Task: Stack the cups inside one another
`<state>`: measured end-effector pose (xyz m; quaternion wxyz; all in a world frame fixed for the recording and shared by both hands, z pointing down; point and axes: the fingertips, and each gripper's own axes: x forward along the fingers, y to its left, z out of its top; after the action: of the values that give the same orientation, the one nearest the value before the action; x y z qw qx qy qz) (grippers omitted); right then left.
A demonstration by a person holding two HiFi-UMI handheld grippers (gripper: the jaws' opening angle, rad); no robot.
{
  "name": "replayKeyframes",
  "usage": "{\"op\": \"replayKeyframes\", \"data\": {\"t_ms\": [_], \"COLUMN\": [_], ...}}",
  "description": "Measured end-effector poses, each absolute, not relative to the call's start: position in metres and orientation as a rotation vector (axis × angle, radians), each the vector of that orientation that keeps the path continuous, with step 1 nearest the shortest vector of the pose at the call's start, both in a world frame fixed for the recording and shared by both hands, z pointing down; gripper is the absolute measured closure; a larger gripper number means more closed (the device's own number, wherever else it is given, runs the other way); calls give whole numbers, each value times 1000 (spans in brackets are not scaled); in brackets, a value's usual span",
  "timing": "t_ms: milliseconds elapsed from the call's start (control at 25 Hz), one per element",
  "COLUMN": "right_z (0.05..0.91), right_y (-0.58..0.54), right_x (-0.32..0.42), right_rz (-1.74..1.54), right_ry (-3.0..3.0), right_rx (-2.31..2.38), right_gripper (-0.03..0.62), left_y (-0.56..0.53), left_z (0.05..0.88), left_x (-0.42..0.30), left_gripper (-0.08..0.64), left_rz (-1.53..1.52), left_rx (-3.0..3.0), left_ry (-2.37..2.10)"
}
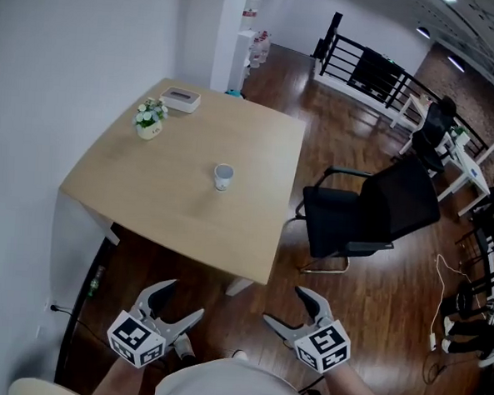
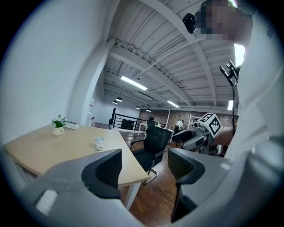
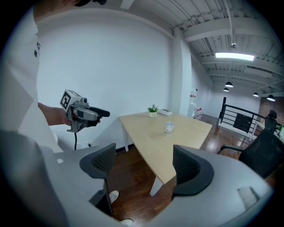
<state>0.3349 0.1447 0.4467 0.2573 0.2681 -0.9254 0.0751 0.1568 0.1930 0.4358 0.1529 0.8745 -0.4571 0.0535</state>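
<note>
A single white cup (image 1: 223, 177) stands upright near the middle of the light wooden table (image 1: 163, 204). It is small in the left gripper view (image 2: 100, 143) and in the right gripper view (image 3: 168, 128). My left gripper (image 1: 182, 302) is held low in front of the table's near edge, open and empty (image 2: 144, 170). My right gripper (image 1: 284, 308) is beside it, also open with nothing between its jaws (image 3: 144, 166). Both are well short of the cup. Each gripper shows in the other's view: the right gripper (image 2: 202, 133), the left gripper (image 3: 80, 113).
A small potted plant (image 1: 149, 118) and a white tissue box (image 1: 180, 99) sit at the table's far left corner. A black office chair (image 1: 371, 213) stands right of the table on the wooden floor. A white wall runs along the left.
</note>
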Motion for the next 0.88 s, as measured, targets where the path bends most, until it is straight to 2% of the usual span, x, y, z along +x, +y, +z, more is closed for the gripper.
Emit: {"op": "replayKeyframes", "data": {"t_ms": [320,880], "right_z": [468,470], "right_y": [162,173], "right_x": [402,441], "right_rz": [201,160], "right_ry": [-2502,-2546], "right_rx": [669,572], "right_gripper": [193,193], "left_y": [203,233], "left_z": [434,438], "left_x": [247,290], "left_gripper": [229,229], "left_rz": [193,205], "left_rx": [2519,2457], "left_ry": [-1284,-1397]}}
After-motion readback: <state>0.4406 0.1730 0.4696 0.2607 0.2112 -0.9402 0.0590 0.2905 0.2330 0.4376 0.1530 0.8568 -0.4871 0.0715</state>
